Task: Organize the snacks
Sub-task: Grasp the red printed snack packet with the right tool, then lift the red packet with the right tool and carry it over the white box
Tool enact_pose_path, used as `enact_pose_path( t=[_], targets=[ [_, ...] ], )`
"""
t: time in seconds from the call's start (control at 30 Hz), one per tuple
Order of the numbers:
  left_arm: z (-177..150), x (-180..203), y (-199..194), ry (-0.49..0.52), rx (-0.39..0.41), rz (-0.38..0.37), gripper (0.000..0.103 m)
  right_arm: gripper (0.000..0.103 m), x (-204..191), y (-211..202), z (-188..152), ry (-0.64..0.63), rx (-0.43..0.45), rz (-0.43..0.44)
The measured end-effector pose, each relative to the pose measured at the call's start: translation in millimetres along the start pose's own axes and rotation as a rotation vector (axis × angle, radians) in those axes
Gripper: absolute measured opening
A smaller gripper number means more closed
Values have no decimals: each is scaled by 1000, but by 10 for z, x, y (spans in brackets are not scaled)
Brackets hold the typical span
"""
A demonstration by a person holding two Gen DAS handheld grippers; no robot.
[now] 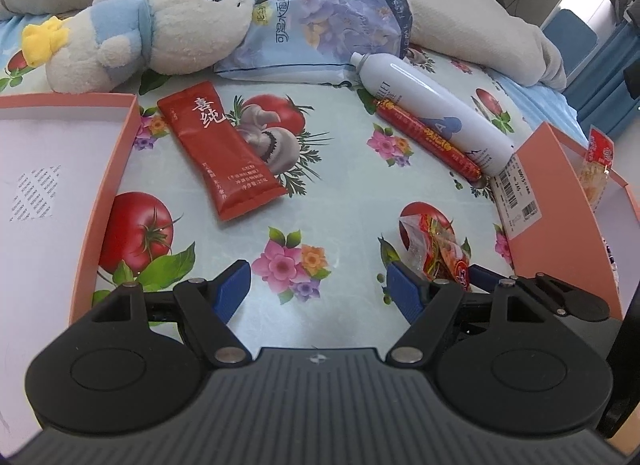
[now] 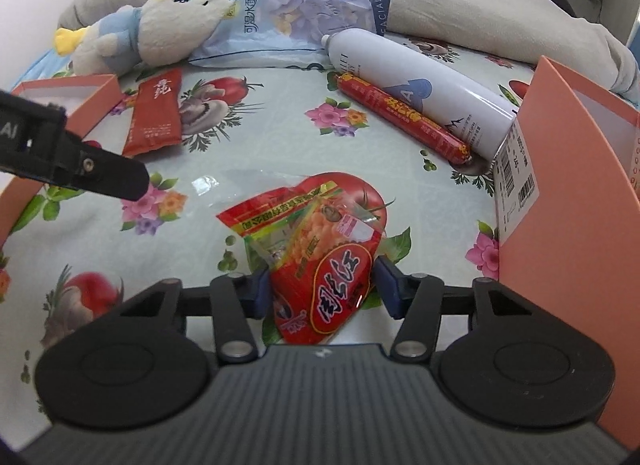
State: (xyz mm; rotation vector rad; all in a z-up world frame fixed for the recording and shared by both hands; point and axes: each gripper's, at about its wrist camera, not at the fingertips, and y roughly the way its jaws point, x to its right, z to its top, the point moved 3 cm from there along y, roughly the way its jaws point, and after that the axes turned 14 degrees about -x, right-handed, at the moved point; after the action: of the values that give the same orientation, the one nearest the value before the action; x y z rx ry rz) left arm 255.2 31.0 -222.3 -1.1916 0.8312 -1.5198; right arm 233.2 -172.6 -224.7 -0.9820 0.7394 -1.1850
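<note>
Surveying the flowered tabletop, we note pink boxes at either side; the right tongs grip a red snack packet lying mid-tabletop, while the left tongs stand open, empty.

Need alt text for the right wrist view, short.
The right hand-held gripper straddles a red snack packet on a fruit-print tablecloth. Behind lie a red sausage stick, a white spray bottle and a plush toy.
</note>
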Motion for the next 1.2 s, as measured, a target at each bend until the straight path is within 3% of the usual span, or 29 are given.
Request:
enact_pose_path(
  t=[0.13, 0.17, 0.47, 0.93, 1.2],
  targets=[
    [-35, 16, -89, -8, 7, -18, 79, 48, 1, -93, -19, 27, -5, 13],
    [-40, 24, -115, -7, 13, -19, 79, 35, -1, -124, -25, 27, -5, 18],
    [-103, 127, -404, -12, 62, -49, 79, 16, 41, -347, -61, 25, 11, -13],
    [-317, 362, -873, -1, 106, -6, 79, 12, 217, -881, -98, 103, 97, 49],
    [-280, 469, -1049, -8, 125, 2, 79, 12, 225, -1106, -21, 93, 152, 96]
  ],
)
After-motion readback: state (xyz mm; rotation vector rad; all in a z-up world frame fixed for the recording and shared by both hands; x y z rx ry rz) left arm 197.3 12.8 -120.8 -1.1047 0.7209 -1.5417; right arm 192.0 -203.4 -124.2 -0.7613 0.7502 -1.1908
